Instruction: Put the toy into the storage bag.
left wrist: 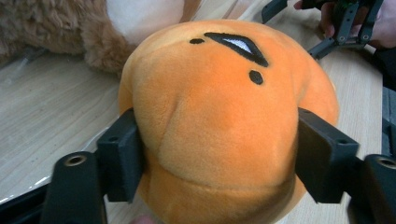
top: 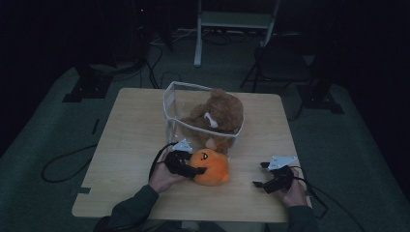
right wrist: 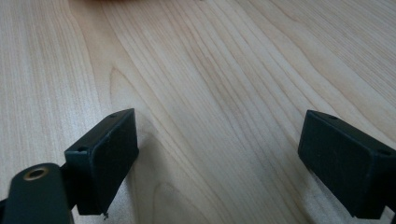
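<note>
the orange plush (left wrist: 224,121) is clamped in the left claw (left wrist: 219,158) near the counter's (top: 130,145) front edge; the right claw (right wrist: 224,163) is held apart, empty

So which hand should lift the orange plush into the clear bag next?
Left. The left gripper already has both pads pressed into the orange plush, beside the clear bag. The right gripper sits open over bare table.

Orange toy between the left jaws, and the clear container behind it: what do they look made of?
Orange toy: soft plush with short fuzzy pile and stitched black face; it dents where the left gripper presses. Clear container: probably flexible see-through plastic with white edging; material uncertain.
</note>
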{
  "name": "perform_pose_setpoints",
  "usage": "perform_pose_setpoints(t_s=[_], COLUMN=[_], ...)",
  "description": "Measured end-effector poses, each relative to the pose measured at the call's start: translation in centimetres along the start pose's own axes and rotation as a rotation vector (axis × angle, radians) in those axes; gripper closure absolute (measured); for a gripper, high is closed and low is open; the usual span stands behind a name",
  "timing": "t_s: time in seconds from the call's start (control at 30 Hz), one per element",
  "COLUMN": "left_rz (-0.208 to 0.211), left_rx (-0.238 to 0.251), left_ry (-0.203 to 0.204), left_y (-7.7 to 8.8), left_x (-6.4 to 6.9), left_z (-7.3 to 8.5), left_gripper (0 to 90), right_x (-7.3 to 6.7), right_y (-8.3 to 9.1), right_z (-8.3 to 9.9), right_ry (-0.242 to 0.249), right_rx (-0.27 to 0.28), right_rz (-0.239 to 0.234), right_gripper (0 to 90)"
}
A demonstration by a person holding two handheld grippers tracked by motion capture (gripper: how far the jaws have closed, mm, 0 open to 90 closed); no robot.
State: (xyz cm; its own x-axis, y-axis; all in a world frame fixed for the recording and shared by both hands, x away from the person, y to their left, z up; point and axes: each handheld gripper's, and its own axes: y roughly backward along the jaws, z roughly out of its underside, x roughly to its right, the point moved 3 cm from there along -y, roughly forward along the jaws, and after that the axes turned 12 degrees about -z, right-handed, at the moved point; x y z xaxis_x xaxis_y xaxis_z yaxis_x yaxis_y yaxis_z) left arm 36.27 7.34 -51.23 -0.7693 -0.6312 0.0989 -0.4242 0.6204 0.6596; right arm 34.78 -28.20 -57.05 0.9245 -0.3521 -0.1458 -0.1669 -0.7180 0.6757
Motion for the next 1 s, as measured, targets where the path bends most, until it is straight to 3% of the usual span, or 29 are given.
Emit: perform_pose_setpoints(t_s=[0.47, 0.6, 1.0], left_rz=[0.047, 0.037, 0.033], left_rx=[0.055, 0.061, 0.099], left_ry=[0.021, 0.003, 0.0], left_y=[0.9, 1.3, 3.0], left_x=[-0.3, -0.2, -0.4], left_z=[-0.2, -0.3, -0.6], left_gripper=[45.0, 45.6, 45.6], right_x=[0.0, 0.0, 0.0], right_y=[0.0, 0.0, 0.0], right_z=[0.0, 0.0, 0.0], right_ry=[0.0, 0.0, 0.0], right_rx=[0.0, 0.0, 0.0], right_rz=[0.0, 0.0, 0.0], right_gripper=[11.4, 11.5, 11.4])
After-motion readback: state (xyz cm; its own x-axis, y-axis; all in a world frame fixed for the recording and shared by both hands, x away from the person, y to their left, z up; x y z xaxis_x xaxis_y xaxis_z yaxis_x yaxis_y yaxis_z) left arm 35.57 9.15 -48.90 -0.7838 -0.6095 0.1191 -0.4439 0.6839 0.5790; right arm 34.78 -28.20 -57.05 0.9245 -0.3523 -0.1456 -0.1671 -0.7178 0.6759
